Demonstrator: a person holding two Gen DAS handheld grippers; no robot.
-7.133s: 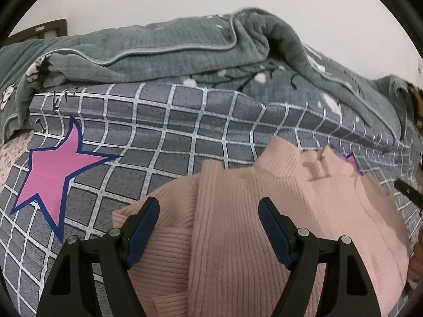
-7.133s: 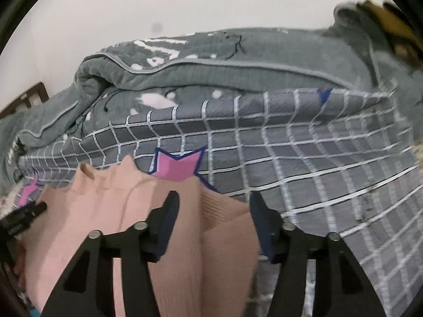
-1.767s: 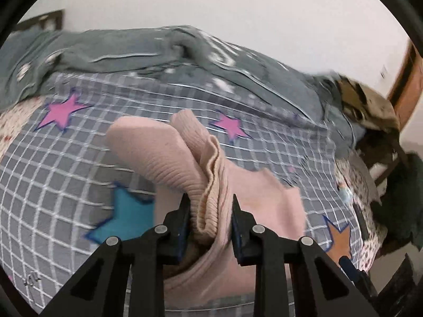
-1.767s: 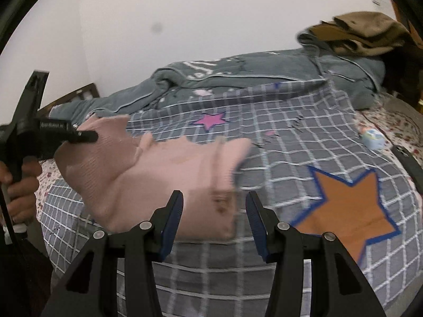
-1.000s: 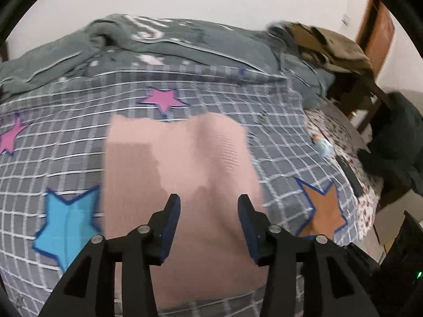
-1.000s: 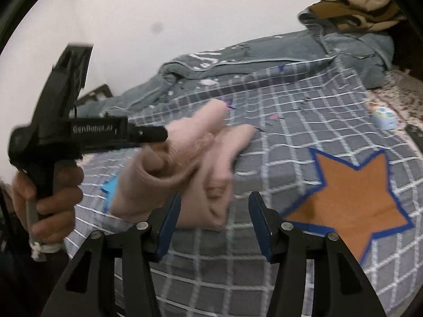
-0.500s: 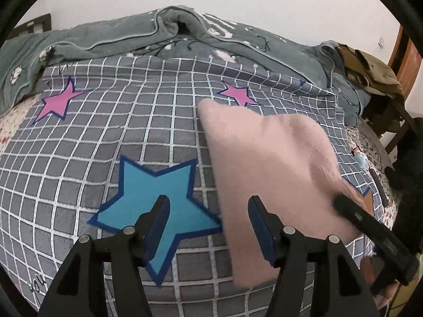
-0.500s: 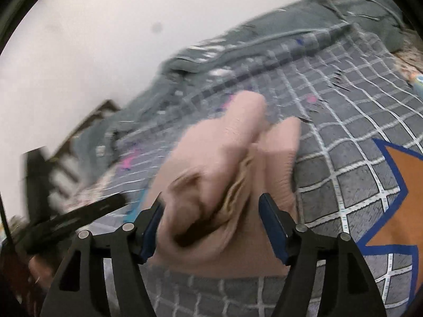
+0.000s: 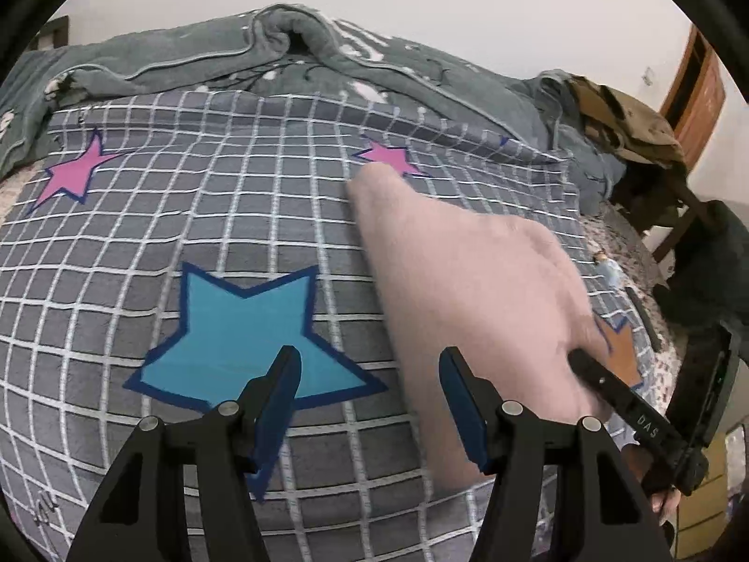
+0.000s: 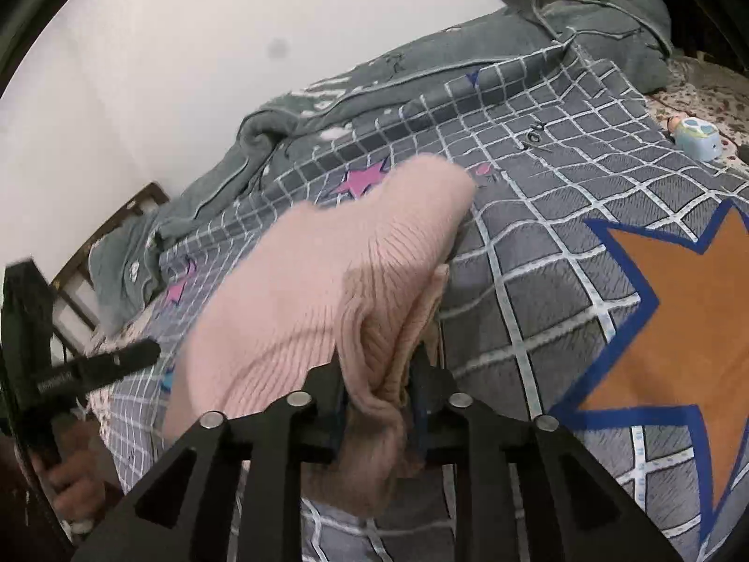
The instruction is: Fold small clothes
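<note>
Between the right tongs' (image 10: 377, 403) fingers: a thick bunch of pink knit, several layers gathered, clamped tight. Sweater (image 10: 323, 290) is folded into a bundle; it runs forward and up-left from those tongs, apparently lifted off the bed (image 10: 552, 234), though how much of it rests there cannot be told.

Left tongs (image 9: 370, 391) released, fingers wide apart, nothing between them. They hover over the blue star (image 9: 243, 328) on the quilt; the sweater sits just right of them, with the right tongs' arm entering at its near right edge.

Handling, as judged:
- Soft ribbed knit, light, no stiffness. Sags wherever unsupported.
- Layers slide on each other; a one-point hold lets the fold open or droop.
- Not fragile, not slippery. Knit stretches if pulled hard.

Where to hold: at a folded edge, pinching all layers together as the right tongs do now. Left tongs would best take the far or left edge of the bundle to keep it flat when set down.
</note>
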